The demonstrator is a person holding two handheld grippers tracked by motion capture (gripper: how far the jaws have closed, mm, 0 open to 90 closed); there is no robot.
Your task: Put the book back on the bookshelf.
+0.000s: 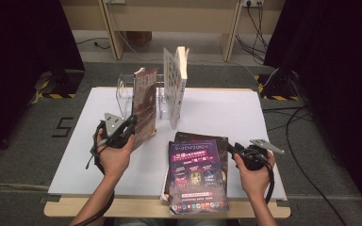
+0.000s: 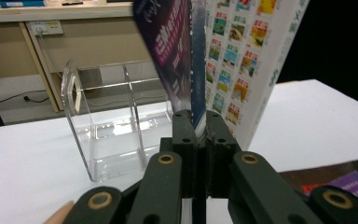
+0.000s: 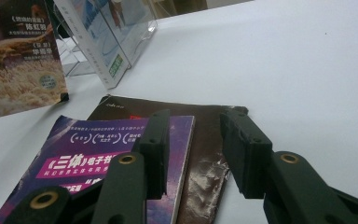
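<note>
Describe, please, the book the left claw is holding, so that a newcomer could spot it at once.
Start at the clear acrylic rack at the far side of the white table. Just in front of it, the left claw grips an upright book by its edge. Its cover is dark reddish brown, unlike the white book of small coloured pictures standing to its right.

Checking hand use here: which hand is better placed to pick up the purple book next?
Probably the right: the right gripper hovers open at the purple book edge, while the left gripper is shut on a upright book.
</note>
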